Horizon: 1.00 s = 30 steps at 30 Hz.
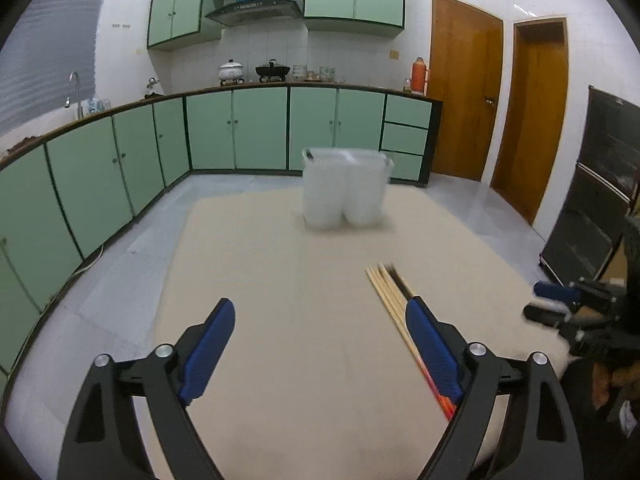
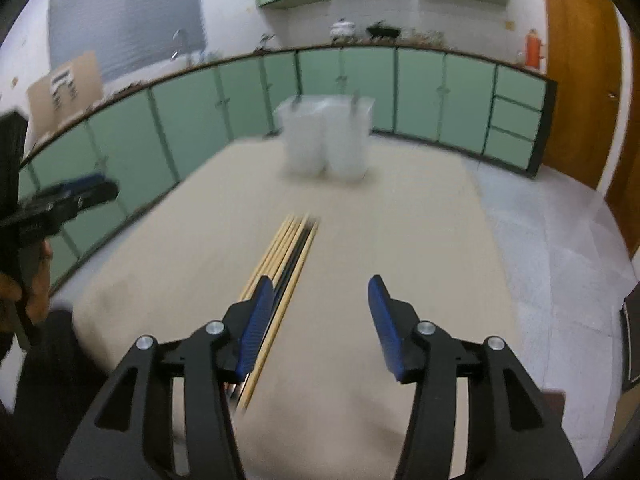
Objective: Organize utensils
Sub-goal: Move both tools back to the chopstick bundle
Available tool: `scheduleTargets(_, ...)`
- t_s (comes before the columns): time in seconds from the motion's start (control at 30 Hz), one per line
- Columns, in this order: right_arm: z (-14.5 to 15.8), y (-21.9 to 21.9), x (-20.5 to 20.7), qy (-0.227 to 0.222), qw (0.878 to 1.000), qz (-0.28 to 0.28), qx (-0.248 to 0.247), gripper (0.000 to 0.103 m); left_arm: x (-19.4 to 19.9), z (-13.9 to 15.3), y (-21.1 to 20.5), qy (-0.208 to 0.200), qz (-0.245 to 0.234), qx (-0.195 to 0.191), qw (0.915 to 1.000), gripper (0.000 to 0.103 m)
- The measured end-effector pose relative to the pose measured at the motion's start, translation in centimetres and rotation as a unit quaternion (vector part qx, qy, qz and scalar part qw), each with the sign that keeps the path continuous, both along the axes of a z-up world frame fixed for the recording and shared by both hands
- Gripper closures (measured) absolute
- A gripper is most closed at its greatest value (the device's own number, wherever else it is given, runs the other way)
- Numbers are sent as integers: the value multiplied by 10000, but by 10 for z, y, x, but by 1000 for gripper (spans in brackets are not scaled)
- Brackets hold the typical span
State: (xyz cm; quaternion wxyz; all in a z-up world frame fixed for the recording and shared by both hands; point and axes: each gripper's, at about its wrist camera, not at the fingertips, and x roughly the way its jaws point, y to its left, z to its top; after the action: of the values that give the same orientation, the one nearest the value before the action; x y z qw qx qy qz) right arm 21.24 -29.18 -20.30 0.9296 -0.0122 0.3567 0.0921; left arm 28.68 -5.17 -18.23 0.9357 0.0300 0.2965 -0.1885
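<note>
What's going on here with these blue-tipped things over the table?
A person holds a pair of tongs in each hand above a cloth-covered table. Both the left tongs and the right tongs are open and hold nothing. A bundle of chopsticks lies on the table between them, untouched. A clear plastic utensil holder stands at the far end, seemingly empty.
</note>
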Motion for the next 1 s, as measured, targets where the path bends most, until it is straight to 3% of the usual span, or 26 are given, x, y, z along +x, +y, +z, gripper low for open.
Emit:
scheduleTargets(0.13, -36, 30, -27, 301, 9985, 349, -308, 60, -45, -29, 2, 8, 133, -257, 9996, 17)
scheduleTargets(0.27, -50, 41, -28, 363, 9978, 389, -397, 65, -58, -60, -10, 458, 99, -475, 9978, 18)
scheduleTargets(0.53, -68, 36, -19, 352, 9983, 272, -381, 77, -60, -78, -8, 334, 363, -198, 9986, 19)
scheduleTargets(0.7, -67, 18, -13, 365, 9991, 14, -227, 78, -61, -90, -35, 551, -98, -21, 9984, 19)
scheduleTargets(0.83, -63, 16, -20, 281, 9992, 122, -250, 78, -60, -99, -60, 595, -466, 273, 9968, 19)
scheduleTargets(1.0, -60, 2, -22, 259, 9996, -20, -83, 76, -53, -111, -75, 695, -505, 455, 9953, 20)
